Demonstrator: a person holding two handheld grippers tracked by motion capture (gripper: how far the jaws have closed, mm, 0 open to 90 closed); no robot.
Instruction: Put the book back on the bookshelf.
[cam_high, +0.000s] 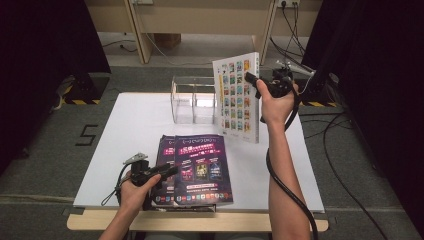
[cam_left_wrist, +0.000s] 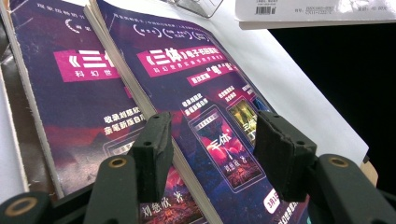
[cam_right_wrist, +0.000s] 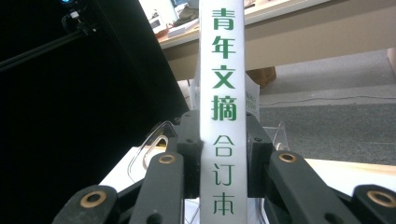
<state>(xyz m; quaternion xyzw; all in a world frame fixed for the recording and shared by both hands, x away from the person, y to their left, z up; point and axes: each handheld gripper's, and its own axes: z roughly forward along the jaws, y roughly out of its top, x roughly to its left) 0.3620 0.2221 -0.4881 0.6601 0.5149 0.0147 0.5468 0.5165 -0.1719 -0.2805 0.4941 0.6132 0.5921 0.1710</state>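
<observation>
From the high view, the right gripper (cam_high: 251, 80) is raised above the far right part of the white table (cam_high: 135, 125), clamped on the spine edge of a white book (cam_high: 237, 95) whose cover is a grid of small coloured pictures. The book stands upright in the air, its lower edge near the table, just right of a clear acrylic rack (cam_high: 192, 100). The left gripper (cam_high: 167, 172) sits low at the near edge, its jaws reaching over two dark purple books (cam_high: 200, 167) lying flat and overlapping side by side.

In the left gripper view, the jaws stand well apart over the purple books (cam_left_wrist: 187, 93); the left pad (cam_left_wrist: 152, 154) sits at the edge where the upper book overlaps the lower one, and the right pad (cam_left_wrist: 280, 158) hovers over the upper cover. Whether either pad touches paper is hard to tell from this angle. The white book's (cam_left_wrist: 317, 11) underside with a barcode shows at the top.

In the right gripper view, both pads press flat against the white book's spine (cam_right_wrist: 223, 93), which rises straight between them with green characters. The rack (cam_right_wrist: 154, 140) lies behind.
</observation>
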